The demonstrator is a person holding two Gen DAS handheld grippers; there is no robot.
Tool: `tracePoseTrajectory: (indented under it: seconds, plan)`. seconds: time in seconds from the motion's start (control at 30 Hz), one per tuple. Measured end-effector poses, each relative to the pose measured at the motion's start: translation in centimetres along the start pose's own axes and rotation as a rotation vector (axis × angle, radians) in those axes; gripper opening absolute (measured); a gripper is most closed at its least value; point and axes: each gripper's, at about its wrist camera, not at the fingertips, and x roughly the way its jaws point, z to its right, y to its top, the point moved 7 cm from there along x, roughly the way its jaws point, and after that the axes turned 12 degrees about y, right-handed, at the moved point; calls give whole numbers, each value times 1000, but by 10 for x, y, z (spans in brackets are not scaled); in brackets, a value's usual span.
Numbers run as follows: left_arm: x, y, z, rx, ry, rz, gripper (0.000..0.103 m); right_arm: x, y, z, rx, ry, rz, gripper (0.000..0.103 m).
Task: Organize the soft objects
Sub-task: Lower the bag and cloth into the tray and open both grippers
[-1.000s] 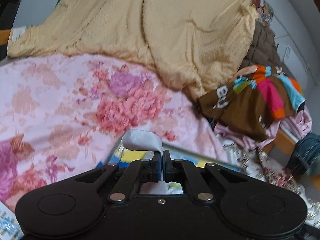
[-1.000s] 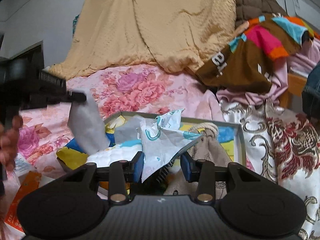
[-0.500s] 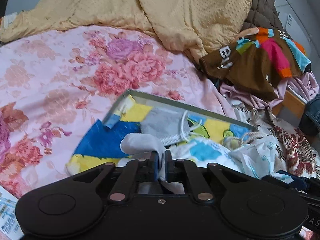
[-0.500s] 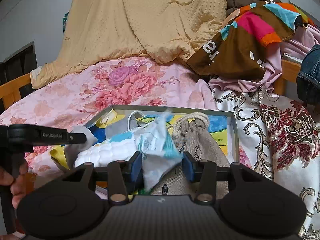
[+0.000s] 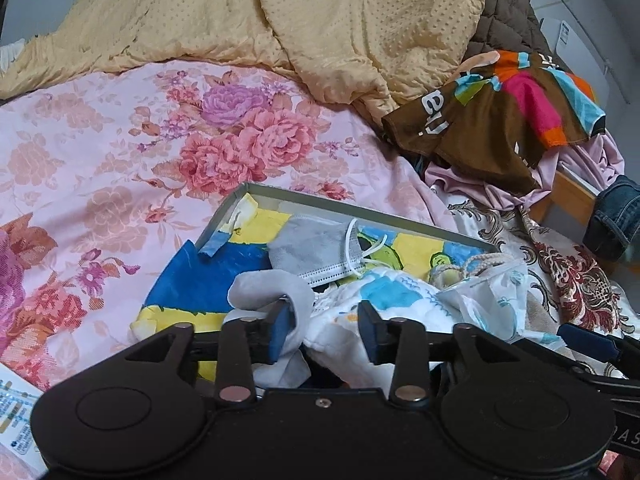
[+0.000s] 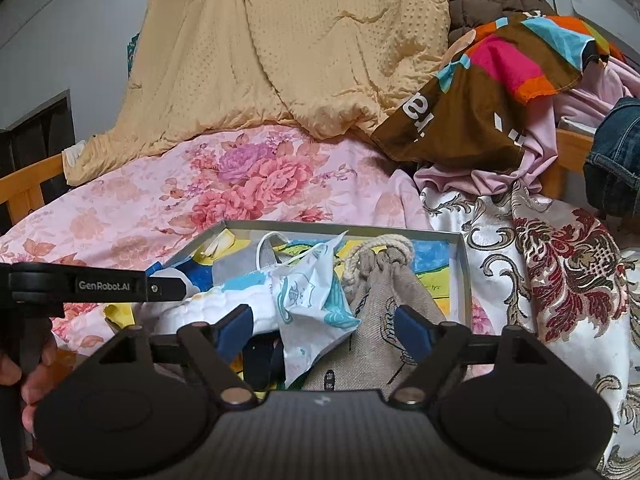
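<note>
At the bottom centre of the left wrist view, the left gripper point(image 5: 324, 330) is opening its jaws. A grey cloth point(image 5: 272, 290) is draping over the left pad and sagging between them, no longer pinched. At the bottom centre of the right wrist view, the right gripper point(image 6: 322, 330) is also opening wide. A white printed pouch point(image 6: 308, 304) is standing loose between its pads, touching neither.

Both hands appear to be in the release step, dropping soft pieces into the tin tray point(image 6: 460, 268) lying on the floral bedsheet point(image 5: 120, 152). The cloth and pouch are both landing on the near end of the tray's pile, in the lower middle of each frame.

Next, each gripper probably needs to back away without snagging fabric. The grey cloth clinging to the left pad may need a small shake or tilt. After that comes a reach for another loose soft item.

Just beyond, a grey face mask point(image 5: 316, 248) is lying mid-frame in the tray, and a burlap drawstring bag point(image 6: 380, 304) is filling its right side.

Farther up, a yellow quilt point(image 5: 320, 20) is covering the top of both frames, with a brown multicoloured garment point(image 5: 500, 120) at the upper right.

The gripper bodies are hiding the tray's near edge. I cannot tell what is sitting under the pile. A hand point(image 6: 28, 376) is cut off at the lower left of the right wrist view.
</note>
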Motion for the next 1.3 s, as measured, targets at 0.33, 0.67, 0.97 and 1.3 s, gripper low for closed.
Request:
tracePoseTrajectory:
  seconds: [0.33, 0.67, 0.97, 1.3]
  plan:
    - [-32, 6, -7, 3, 1, 53, 78, -22, 11, -4, 12, -10, 81, 96]
    - [-78, 10, -12, 1, 11, 115, 101, -54, 15, -7, 63, -16, 149, 103]
    - [-121, -2, -14, 14, 0, 150, 102, -90, 14, -10, 110, -47, 199, 103]
    - [-158, -13, -14, 62, -6, 178, 102, -118, 12, -32, 89, -67, 224, 103]
